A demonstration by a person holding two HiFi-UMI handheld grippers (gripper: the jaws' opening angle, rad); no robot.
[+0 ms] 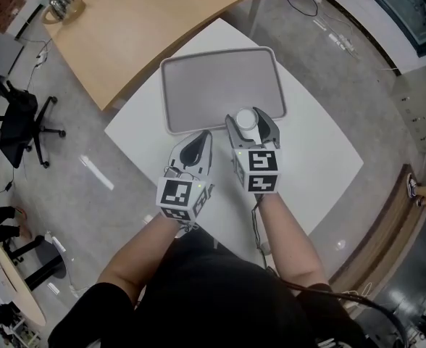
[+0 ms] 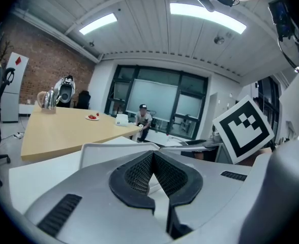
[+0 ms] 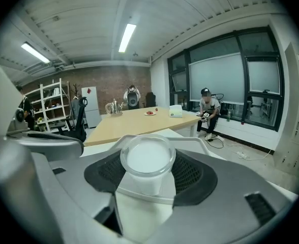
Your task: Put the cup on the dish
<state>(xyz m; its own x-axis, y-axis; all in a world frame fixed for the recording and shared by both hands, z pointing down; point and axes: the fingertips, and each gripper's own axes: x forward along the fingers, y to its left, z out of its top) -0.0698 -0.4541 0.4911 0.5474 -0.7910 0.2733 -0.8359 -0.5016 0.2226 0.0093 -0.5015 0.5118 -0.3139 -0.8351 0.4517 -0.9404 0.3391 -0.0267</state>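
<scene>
Right tool (image 1: 251, 124) is clamping the cup (image 1: 246, 119) w/ both pads pressing on its sides just under the lip. It's hanging at the near-right edge of the dish (image 1: 213, 85), approx. over the rim (can't tell if the base is touching anything). Cup is looking like thin white plastic or paper, prob. very light and easy to crush, so a gentle squeeze is what it's asking for. The tapered wall could be sliding down if the grip goes slack, so holding high near the lip is looking right. Left tool (image 1: 196, 146) is sitting closed w/ nothing in it, just beside the right one, over the bench (image 1: 314, 158) and short of the dish. Room-wise, the dish is lying bare, w/ plenty of flat space fwd and to the left, and its raised rim is the one edge needing clearance. The bench edge is running well off to the right, w/ a wooden table (image 1: 140, 27) beyond.
</scene>
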